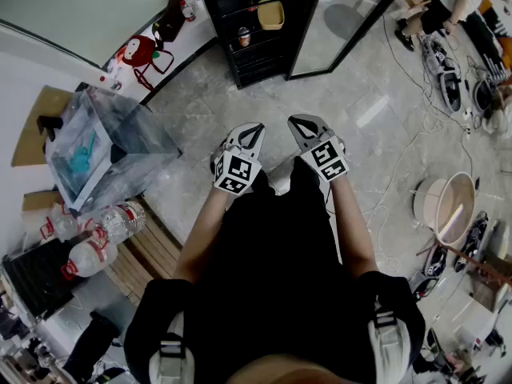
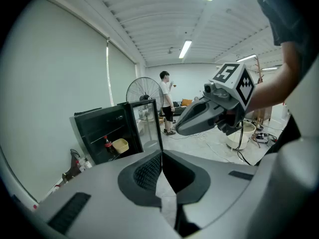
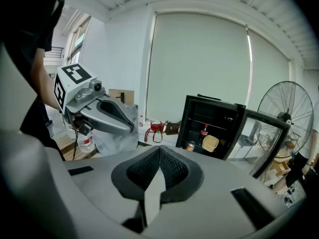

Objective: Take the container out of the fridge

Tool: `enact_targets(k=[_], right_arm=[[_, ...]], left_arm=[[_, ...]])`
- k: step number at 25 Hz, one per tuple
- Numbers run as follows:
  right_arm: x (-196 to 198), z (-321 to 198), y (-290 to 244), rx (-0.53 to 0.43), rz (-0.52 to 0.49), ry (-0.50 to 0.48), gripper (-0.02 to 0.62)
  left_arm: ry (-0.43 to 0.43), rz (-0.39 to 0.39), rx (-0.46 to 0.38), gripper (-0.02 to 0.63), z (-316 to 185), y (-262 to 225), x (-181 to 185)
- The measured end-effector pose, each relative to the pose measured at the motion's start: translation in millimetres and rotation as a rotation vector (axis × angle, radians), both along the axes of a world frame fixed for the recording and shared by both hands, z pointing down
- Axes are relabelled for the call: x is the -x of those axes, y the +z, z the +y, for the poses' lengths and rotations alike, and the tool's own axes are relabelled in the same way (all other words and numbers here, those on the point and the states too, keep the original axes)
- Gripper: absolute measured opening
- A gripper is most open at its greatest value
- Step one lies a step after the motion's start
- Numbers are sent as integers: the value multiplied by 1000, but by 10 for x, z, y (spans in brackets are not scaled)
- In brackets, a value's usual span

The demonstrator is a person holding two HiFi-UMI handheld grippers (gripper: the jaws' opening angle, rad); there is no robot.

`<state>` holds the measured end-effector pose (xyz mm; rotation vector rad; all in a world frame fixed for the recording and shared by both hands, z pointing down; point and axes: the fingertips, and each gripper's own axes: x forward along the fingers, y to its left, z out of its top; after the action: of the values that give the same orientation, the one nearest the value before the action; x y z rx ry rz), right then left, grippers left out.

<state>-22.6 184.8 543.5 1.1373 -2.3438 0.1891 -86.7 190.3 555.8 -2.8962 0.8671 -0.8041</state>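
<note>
A small black fridge point(image 1: 256, 30) stands on the floor ahead of me, its glass door point(image 1: 336, 26) swung open to the right. On a shelf inside sits the tan container point(image 1: 271, 14), also seen in the left gripper view point(image 2: 120, 145) and the right gripper view point(image 3: 210, 143). A cola bottle point(image 3: 204, 131) and a can point(image 3: 190, 146) are next to it. My left gripper point(image 1: 258, 126) and right gripper point(image 1: 294, 121) are held side by side in front of my body, well short of the fridge. The jaws of both are closed together, empty.
A clear plastic bin point(image 1: 104, 146) and water bottles point(image 1: 120, 218) stand at my left. A red bag point(image 1: 140, 50) lies by the wall. Cables, shoes and a beige basin point(image 1: 448, 206) are scattered at the right. A floor fan point(image 2: 144, 91) and a standing person point(image 2: 167, 101) are beyond the fridge.
</note>
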Motion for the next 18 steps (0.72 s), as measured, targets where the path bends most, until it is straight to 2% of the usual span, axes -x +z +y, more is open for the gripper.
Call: enact_targets(k=[8,14,18], right_arm=[[47,82,3,3,19,-9,0],[-34,-1,-56,-12,1,-30,0],[-176,-102,-53,-15,27,-59,0]], left_arm=[[-3,8,-4,23,-23,-66,53],[-23,9,-18,23,-128,-144,-54],[-47,10,-12,23,-222,-202,-174]])
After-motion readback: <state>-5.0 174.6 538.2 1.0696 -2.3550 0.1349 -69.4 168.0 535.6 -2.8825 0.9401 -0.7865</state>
